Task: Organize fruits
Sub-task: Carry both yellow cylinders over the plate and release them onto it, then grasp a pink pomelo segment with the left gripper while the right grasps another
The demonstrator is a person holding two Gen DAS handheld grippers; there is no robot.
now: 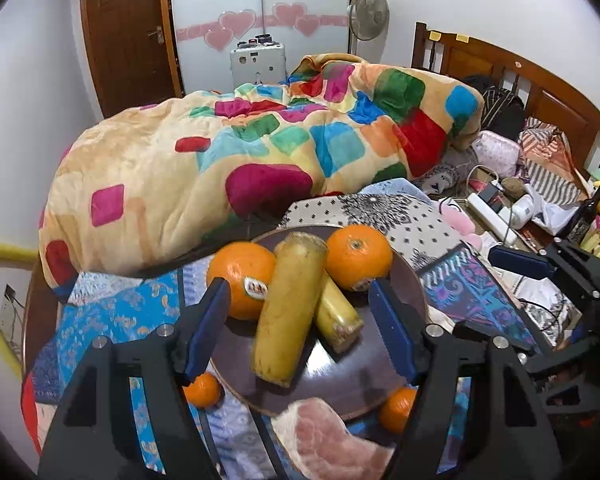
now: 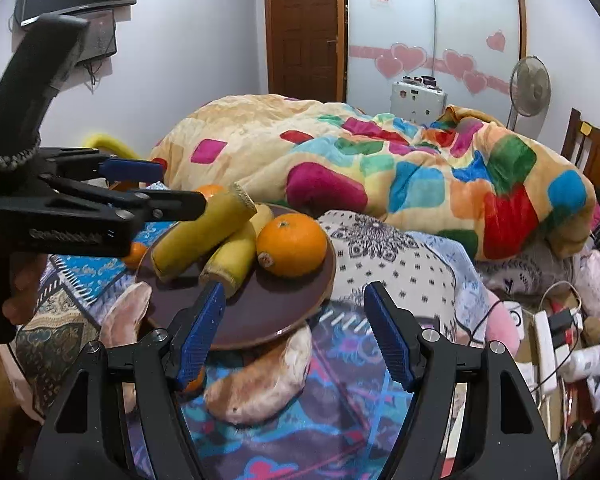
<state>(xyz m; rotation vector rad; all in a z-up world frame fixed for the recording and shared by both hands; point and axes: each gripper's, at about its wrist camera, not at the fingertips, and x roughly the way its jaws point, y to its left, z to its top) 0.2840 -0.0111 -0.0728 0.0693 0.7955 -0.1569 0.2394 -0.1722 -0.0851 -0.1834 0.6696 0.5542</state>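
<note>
A brown plate [image 1: 340, 376] sits on patterned cloth and holds two large oranges [image 1: 242, 276] [image 1: 358, 256] and two yellow banana-like pieces [image 1: 288, 312] [image 1: 336, 320]. My left gripper [image 1: 296, 286] is open over the plate's near side. The longer yellow piece lies between its blue pads, clear of both. In the right wrist view the same plate [image 2: 260, 320] shows one orange [image 2: 292, 244] and the yellow pieces [image 2: 204, 236]. My right gripper [image 2: 295, 287] stands open above the plate's near rim, holding nothing. The left gripper [image 2: 180, 186] reaches in from the left.
Two small mandarins [image 1: 202, 390] [image 1: 396, 408] lie beside the plate, with a pink meat-like slice [image 1: 324, 436] at its near edge and a bread-like lump [image 2: 260, 384]. A colourful quilt [image 1: 220, 160] is heaped behind. A power strip [image 2: 544, 344] and clutter lie at the right.
</note>
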